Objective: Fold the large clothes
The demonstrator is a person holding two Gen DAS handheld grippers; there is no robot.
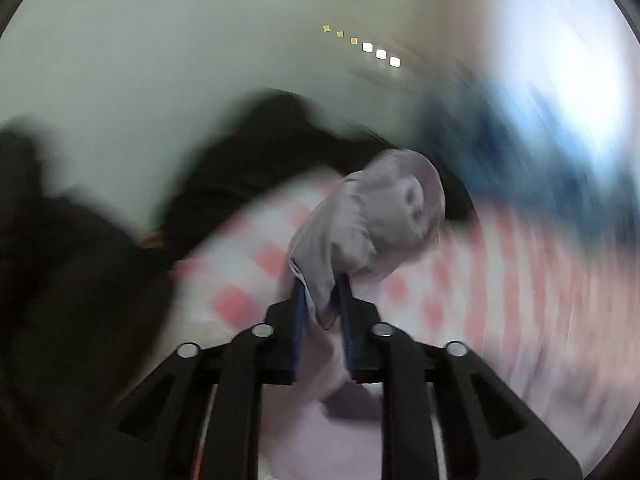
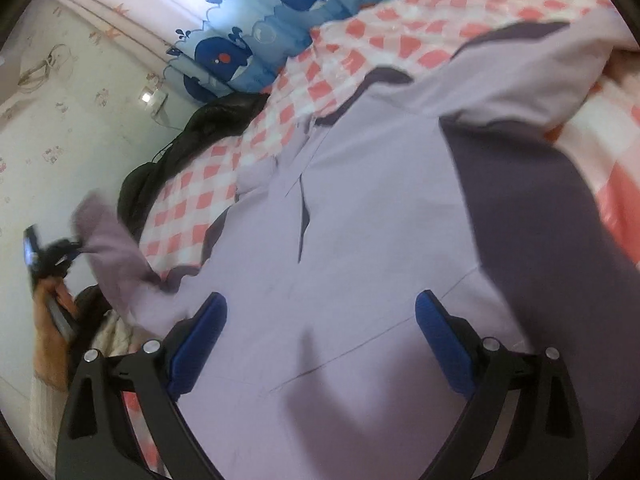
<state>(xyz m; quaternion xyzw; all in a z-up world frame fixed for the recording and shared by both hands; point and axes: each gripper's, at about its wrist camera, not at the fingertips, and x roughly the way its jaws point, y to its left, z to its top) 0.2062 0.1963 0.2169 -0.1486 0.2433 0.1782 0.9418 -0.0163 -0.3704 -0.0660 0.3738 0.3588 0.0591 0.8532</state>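
The lilac garment (image 2: 360, 220) is spread on the checked sheet (image 2: 420, 20). One sleeve (image 1: 372, 216) is pinched in the left gripper (image 1: 322, 300) and lifted off the garment's side. The right gripper (image 2: 320, 328), fingers spread, hovers over the garment's body. Step judged: sleeve fold-in. Next: the sleeve is to be laid across the body, then released.

- pink-and-white checkered sheet (image 2: 404, 36) across the bed
- blue whale-print curtain (image 2: 256, 40) behind it
- black clothing (image 2: 216, 120) bunched beside the wall (image 2: 60, 132)
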